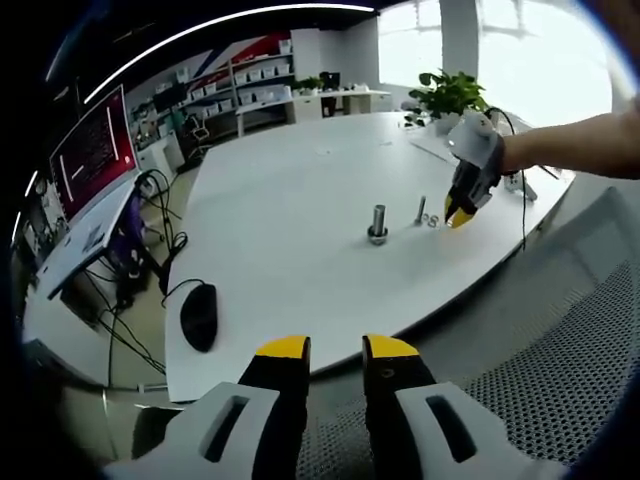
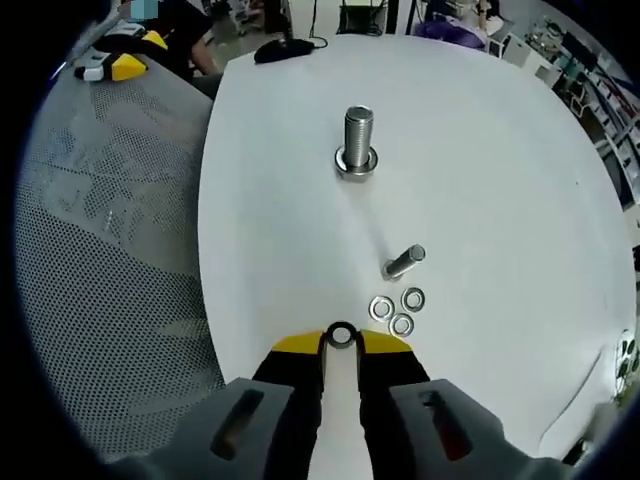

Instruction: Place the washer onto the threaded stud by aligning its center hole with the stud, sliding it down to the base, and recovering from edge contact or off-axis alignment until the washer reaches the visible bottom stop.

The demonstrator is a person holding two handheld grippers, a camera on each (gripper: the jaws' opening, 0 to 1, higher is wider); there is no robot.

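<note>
1. An office room with shelving, desks and bright windows in the upper part of the left gripper view; a red-lit monitor (image 1: pixel 92 150) sits upper left.
2. The white table (image 2: pixel 480 170) spans the centre of both views. A grey mesh chair (image 2: pixel 110 230) takes up the left side of the right gripper view.
3. A potted plant (image 1: pixel 448 95) stands at the table's far edge, upper right of the left gripper view. No containers hold any of the loose parts; all lie bare on the tabletop.
4. A black computer mouse (image 1: pixel 198 316) lies left of centre, near the table edge.
5. The left gripper (image 1: pixel 336 350) rises from the bottom of its view, jaws narrowly parted and empty, well apart from the work.
6. The right gripper (image 2: pixel 341 342), bottom centre of its view, pinches the washer (image 2: pixel 341 335) between its yellow tips, hole visible.
7. The threaded stud (image 2: pixel 357 142) stands upright on its base in the upper centre of that view, straight ahead of the held washer, its long axis vertical. The right gripper is much the nearer; the coming move seems to turn on bringing the washer's hole over the stud top.
8. A loose bolt (image 2: pixel 404 262) lies on its side between the two.
9. Three spare washers (image 2: pixel 397 310) cluster just beside the gripper tips.
</note>
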